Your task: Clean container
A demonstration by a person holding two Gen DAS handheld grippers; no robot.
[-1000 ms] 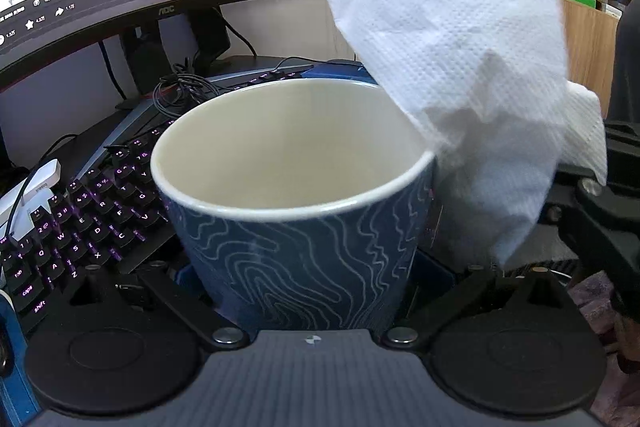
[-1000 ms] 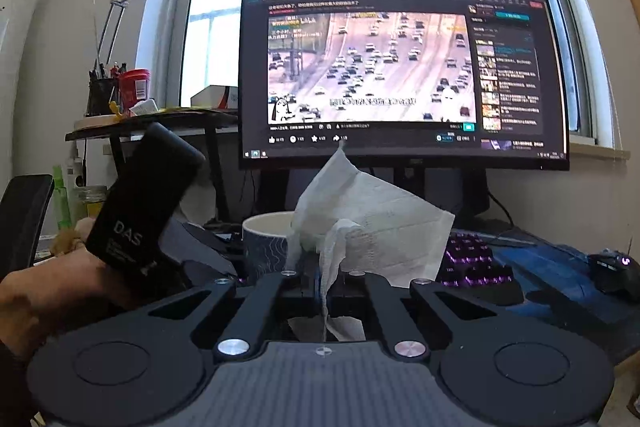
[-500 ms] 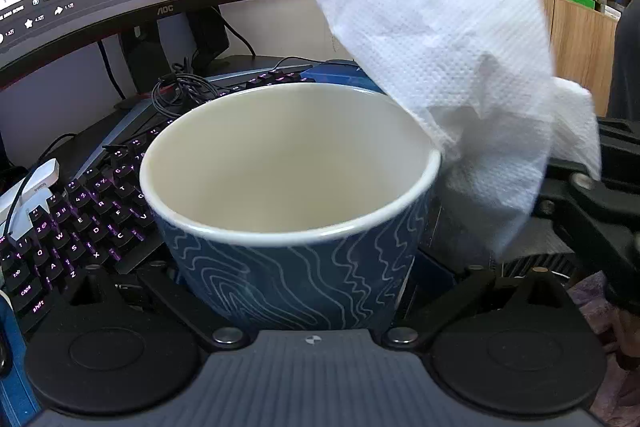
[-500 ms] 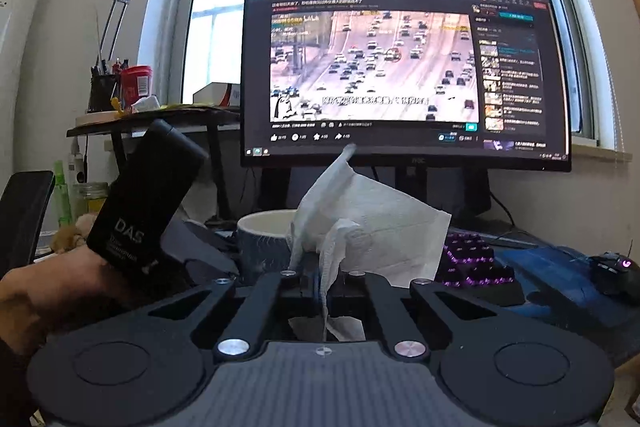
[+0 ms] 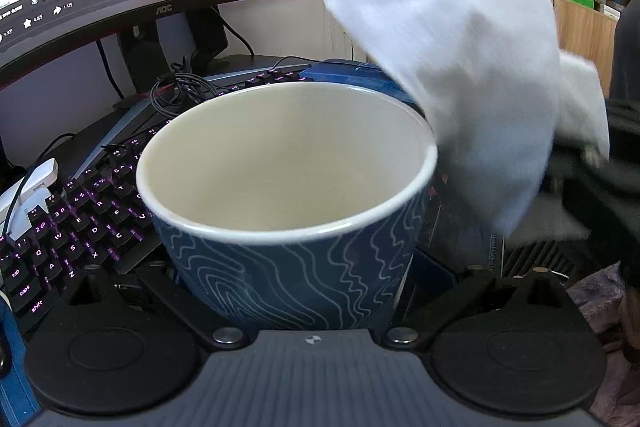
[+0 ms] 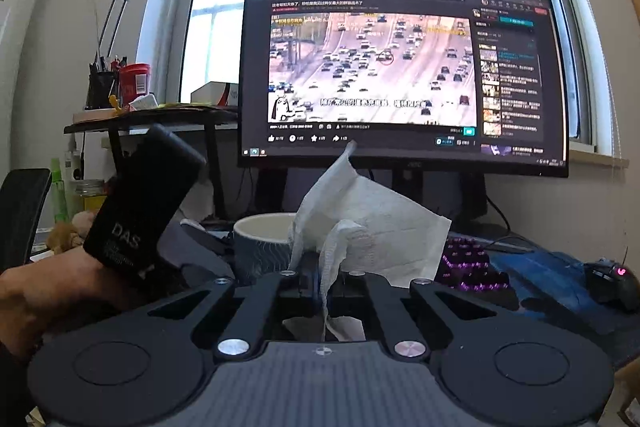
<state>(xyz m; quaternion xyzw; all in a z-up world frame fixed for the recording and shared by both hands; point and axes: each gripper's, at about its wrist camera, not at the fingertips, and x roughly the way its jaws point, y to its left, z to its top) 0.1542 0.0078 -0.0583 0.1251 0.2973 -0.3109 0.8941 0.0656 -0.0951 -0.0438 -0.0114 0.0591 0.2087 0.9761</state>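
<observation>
The left claw (image 5: 296, 279) is clenched on a blue cup (image 5: 296, 227) with a pale wavy-line pattern, its two arms pressed against the cup's lower sides, holding it upright above the table with the cream-coloured inside open to view. The right claw (image 6: 326, 279) is pinched tight on a white paper towel (image 6: 360, 223), whose crumpled end passes between the closed jaws while the rest fans up in front of it. From the left wrist view the paper towel (image 5: 460, 67) hangs just beside the cup's right rim, blurred, and whether it touches the rim cannot be told. Behind the cup lie a keyboard (image 5: 76, 223) with purple backlit keys and a monitor (image 6: 400, 75) showing a traffic video. A hand (image 6: 52, 291) grips the left device at the left edge of the right wrist view, and a mouse (image 6: 612, 279) sits far right on the table.
</observation>
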